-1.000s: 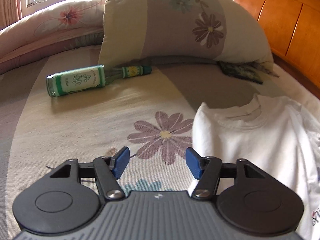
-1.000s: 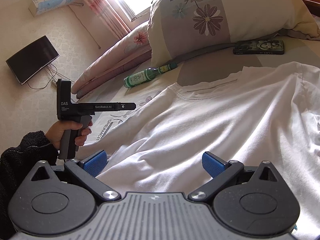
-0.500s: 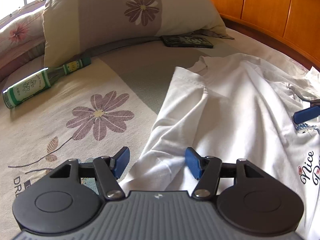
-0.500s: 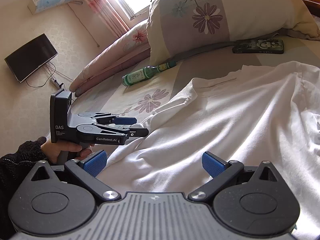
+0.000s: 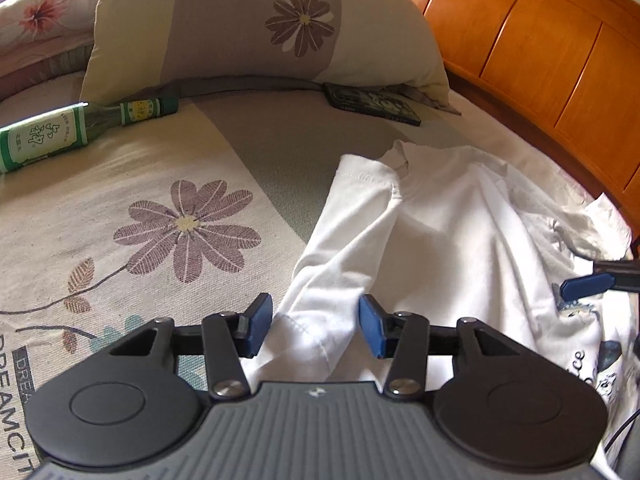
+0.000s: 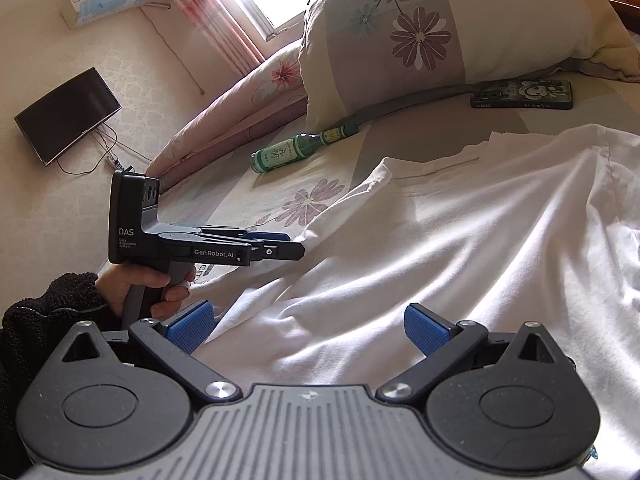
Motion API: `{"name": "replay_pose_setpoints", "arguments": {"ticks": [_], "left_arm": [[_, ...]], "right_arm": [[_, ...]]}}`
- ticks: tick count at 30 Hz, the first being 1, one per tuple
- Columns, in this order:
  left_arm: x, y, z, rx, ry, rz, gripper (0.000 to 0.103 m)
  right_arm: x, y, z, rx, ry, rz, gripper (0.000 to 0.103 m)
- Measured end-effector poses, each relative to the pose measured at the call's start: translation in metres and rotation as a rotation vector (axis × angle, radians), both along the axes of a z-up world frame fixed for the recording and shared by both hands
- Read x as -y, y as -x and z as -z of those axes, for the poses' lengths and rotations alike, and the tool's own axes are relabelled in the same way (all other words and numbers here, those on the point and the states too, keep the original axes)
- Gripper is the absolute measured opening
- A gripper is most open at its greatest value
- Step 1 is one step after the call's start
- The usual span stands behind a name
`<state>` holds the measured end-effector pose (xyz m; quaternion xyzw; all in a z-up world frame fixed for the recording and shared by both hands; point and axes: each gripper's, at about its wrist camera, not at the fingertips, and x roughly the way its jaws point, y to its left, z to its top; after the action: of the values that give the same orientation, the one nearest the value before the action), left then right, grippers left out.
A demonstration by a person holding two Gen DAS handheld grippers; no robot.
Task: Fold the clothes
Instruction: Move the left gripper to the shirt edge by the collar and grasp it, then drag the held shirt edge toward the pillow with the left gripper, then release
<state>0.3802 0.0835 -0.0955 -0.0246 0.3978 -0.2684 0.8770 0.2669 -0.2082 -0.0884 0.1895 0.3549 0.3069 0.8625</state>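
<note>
White T-shirt [image 5: 452, 240] lies spread and rumpled on our flowered bedspread [image 5: 132, 208], its collar toward the pillow and its left sleeve folded in along the side edge. Printed lettering shows on the cloth at the right of the left wrist view. We hold our left gripper [image 5: 316, 326] low over that sleeve with its blue pads [image 5: 370, 326] apart; a fold of the sleeve runs up between them, and we cannot tell whether either pad touches it. Our right gripper [image 6: 310, 326] hovers over the shirt's body with its jaws spread wide, nothing between them but the cloth below. From the right wrist we see our left hand [image 6: 152, 286], in a dark knit cuff, gripping the left tool's handle. Beyond the shirt, a green glass bottle [image 5: 72, 134] lies on its side on the bedspread near the big flowered pillow [image 5: 256, 24]. A phone in a cartoon case [image 6: 522, 94] rests flat just beside the pillow's lower edge. Behind stands an orange wooden headboard [image 5: 540, 60]; a dark wall screen [image 6: 68, 114] hangs by the curtained window.
</note>
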Motion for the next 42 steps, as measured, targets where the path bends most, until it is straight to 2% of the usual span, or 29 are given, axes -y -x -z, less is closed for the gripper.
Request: {"name": "replay_pose_setpoints", "arguments": {"ticks": [1,3,5,7,9,12,14,16,20,26,28,30,34,40,42], "left_arm": [[-0.005,-0.001,-0.002,0.004,0.024,-0.017,0.047],[-0.011,-0.005,-0.006,0.011,0.025,-0.043,0.047],[-0.012,-0.007,-0.006,0.007,-0.002,-0.052,0.045],[-0.005,-0.005,-0.002,0.01,-0.064,-0.025,0.042],[0.006,0.004,0.003,0.045,-0.148,0.013,0.033],[0.022,0.017,0.008,0.101,-0.256,0.057,0.024],[0.033,0.027,0.009,0.161,-0.332,0.081,0.023],[0.045,0.038,0.008,0.218,-0.407,0.11,0.018],[0.058,0.049,0.01,0.267,-0.492,0.136,0.015],[0.039,0.027,0.009,0.157,-0.386,0.14,0.017],[0.035,0.022,0.009,0.112,-0.345,0.128,0.015],[0.033,0.022,0.007,0.074,-0.322,0.107,0.008],[0.036,0.033,-0.005,0.148,-0.412,0.084,0.004],[0.005,0.011,-0.032,0.23,-0.44,-0.084,0.004],[-0.006,-0.002,-0.033,0.22,-0.439,-0.125,0.004]], "right_arm": [[0.001,0.0,0.0,0.001,-0.005,-0.001,0.103],[0.002,0.0,-0.001,0.001,-0.015,0.001,0.103],[0.002,0.0,-0.001,0.002,-0.024,0.001,0.103],[0.002,0.0,-0.001,0.004,-0.021,0.0,0.103],[0.001,0.0,-0.002,0.004,-0.019,0.0,0.103],[0.001,0.0,-0.002,0.005,-0.017,0.0,0.103],[0.001,0.0,-0.002,0.005,-0.016,0.002,0.103],[0.001,0.0,-0.002,0.004,-0.015,0.002,0.103],[0.001,0.0,-0.002,0.005,-0.015,-0.003,0.103],[0.0,0.001,-0.002,0.006,-0.013,-0.006,0.103],[-0.001,0.001,-0.002,0.007,-0.01,-0.007,0.103],[-0.001,0.001,-0.002,0.007,-0.009,-0.006,0.103],[0.0,0.001,-0.003,0.01,-0.015,-0.001,0.103],[0.002,0.001,-0.003,0.013,-0.015,0.008,0.103],[0.002,0.001,-0.002,0.012,-0.016,0.011,0.103]]}}
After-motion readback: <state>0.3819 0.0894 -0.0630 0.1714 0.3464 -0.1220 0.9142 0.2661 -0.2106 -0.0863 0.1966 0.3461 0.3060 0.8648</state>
